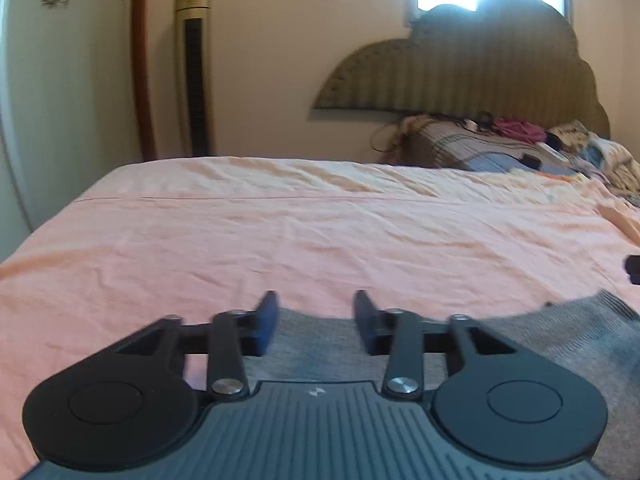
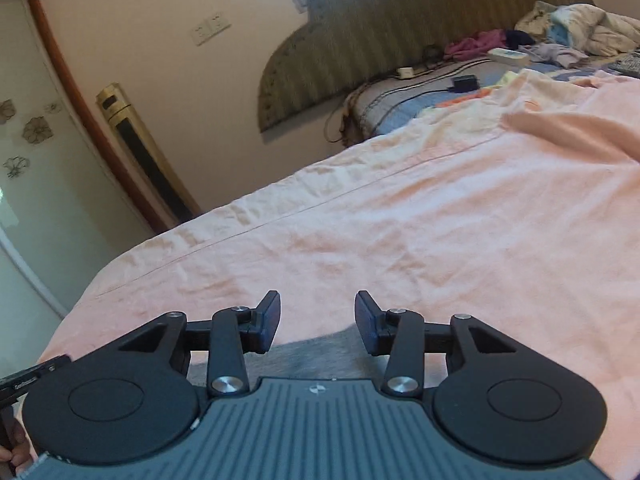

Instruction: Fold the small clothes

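Note:
A grey knitted garment (image 1: 560, 336) lies flat on the pink bed sheet (image 1: 320, 232) near the bed's front edge. In the left wrist view my left gripper (image 1: 316, 320) hovers just over the garment's far edge, jaws apart, with only cloth below them and nothing pinched. In the right wrist view my right gripper (image 2: 318, 320) stands open as well, above a small patch of the grey garment (image 2: 316, 356) that shows between and behind its fingers. Most of the garment is hidden under the gripper bodies.
A padded headboard (image 1: 480, 72) and a heap of bedding and clothes (image 1: 540, 148) sit at the far right of the bed. A tall gold tower fan (image 1: 194, 68) stands by the wall beside a wardrobe door (image 2: 36, 168). A fold of sheet (image 2: 568, 128) rises at right.

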`<state>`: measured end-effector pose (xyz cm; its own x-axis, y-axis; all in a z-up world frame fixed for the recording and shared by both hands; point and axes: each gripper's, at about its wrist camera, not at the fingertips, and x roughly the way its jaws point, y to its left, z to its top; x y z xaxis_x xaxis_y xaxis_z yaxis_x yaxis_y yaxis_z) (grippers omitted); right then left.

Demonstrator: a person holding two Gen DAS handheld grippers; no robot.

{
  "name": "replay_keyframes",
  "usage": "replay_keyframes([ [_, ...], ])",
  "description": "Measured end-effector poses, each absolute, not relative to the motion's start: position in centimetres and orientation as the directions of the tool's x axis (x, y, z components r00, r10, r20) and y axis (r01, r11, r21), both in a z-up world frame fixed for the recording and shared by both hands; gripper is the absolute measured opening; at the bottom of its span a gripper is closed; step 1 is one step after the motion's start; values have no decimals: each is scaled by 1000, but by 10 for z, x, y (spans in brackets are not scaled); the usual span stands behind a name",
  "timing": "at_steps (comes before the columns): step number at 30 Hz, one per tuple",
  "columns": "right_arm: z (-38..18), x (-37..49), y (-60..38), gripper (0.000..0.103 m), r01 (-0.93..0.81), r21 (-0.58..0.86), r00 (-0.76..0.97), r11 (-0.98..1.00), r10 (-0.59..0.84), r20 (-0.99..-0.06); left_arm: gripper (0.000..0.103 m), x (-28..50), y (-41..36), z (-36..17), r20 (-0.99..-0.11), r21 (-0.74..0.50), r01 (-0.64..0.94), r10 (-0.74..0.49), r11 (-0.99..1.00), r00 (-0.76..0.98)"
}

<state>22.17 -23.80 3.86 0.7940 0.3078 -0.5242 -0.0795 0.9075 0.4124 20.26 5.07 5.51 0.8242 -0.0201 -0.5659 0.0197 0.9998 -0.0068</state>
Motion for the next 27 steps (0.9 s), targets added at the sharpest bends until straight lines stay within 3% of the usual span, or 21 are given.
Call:
replay_keyframes([
  [1, 36, 223, -221, 50, -105, 368, 779, 924, 307, -547, 77, 205, 34, 50, -579, 14, 46, -29, 999, 815],
  [5, 1, 231, -175, 58, -134, 114, 721, 984, 176, -670, 77, 221, 6, 8, -658, 137, 58, 47, 989, 751],
  [6, -4, 225, -177, 58, -160, 86, 754, 983, 178, -633, 78, 217, 15, 5, -636, 90, 60, 11, 994, 771],
  [8, -6, 223, -193, 58, -166, 115, 759, 979, 202, -619, 84, 220, 29, 4, -654, 40, 46, -9, 998, 756],
  [12, -5, 229, -222, 56, -85, 208, 771, 974, 197, -605, 86, 218, 28, 3, -652, 47, 46, -5, 998, 758],
  [14, 1, 221, -214, 57, -61, 171, 770, 983, 156, -619, 86, 216, 27, 3, -651, 43, 41, -3, 998, 759],
  [18, 17, 190, -192, 78, -115, 174, 787, 978, 197, -585, 86, 215, 27, 3, -650, 41, 40, -3, 998, 760],
  [19, 16, 185, -186, 91, -141, 145, 780, 979, 200, -593, 86, 215, 27, 3, -650, 40, 40, -4, 998, 760],
  [20, 10, 184, -181, 96, -151, 97, 770, 984, 179, -612, 86, 216, 27, 3, -650, 40, 41, -5, 998, 760],
  [22, -9, 181, -181, 100, -171, 20, 767, 985, 146, -624, 86, 216, 27, 3, -650, 40, 41, -5, 998, 760],
  [24, -8, 182, -196, 100, -141, 111, 771, 984, 179, -611, 86, 216, 27, 3, -650, 38, 40, -6, 998, 760],
  [27, -10, 185, -189, 101, -137, 66, 767, 988, 148, -624, 86, 216, 26, 3, -648, 46, 37, 1, 998, 761],
])
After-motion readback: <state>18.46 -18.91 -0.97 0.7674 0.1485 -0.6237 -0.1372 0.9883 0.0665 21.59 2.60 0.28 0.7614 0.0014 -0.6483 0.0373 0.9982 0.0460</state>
